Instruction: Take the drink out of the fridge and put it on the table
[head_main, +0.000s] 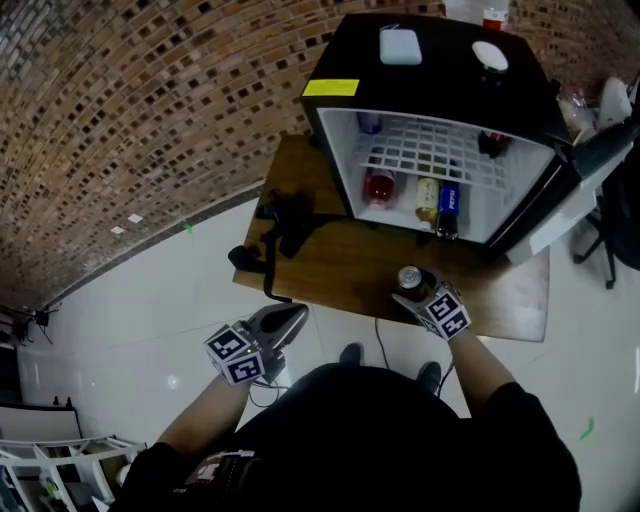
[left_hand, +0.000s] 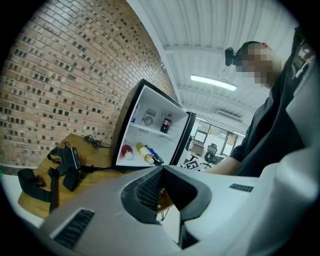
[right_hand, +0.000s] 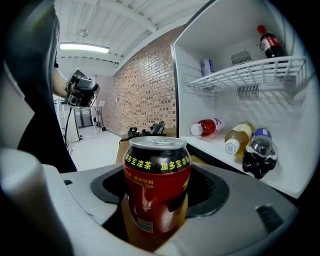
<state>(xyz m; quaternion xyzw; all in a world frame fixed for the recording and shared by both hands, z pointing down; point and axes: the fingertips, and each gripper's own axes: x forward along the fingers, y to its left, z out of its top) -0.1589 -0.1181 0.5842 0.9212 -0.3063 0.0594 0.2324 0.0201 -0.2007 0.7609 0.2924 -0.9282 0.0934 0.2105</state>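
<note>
- The can (head_main: 410, 277) is out of the fridge (head_main: 430, 60) and stands upright in the right gripper (head_main: 420, 292), whose jaws pinch it at the sides. It is over the front part of the bench (head_main: 330, 262), before the open fridge. I can't tell from here whether its base is on the wood yet.
- If the jaws let go with the can above the surface, it would drop and could tip over. A round can on its side would likely roll a good way.
- It sits near the bench's front edge. Put down there, a nudge from the gripper as it pulls away could send it to the floor.
- The pads curve round the can. If they spread only a little before the gripper backs off, one pad may drag the can along and topple it.
- The left gripper (head_main: 262, 338) hangs off the bench by the person's body, jaws pressed together with nothing in them, so it is no help in steadying anything.
- The door (head_main: 585, 185) stands wide at the right, near the person's right arm. A broad swing back could knock it.
- The bottles (head_main: 428, 198) lie loose on the fridge floor near the opening. A bump to the fridge might roll one out toward the can.
- The black straps (head_main: 285, 225) lie well to the left, so I see no trouble there.
</note>
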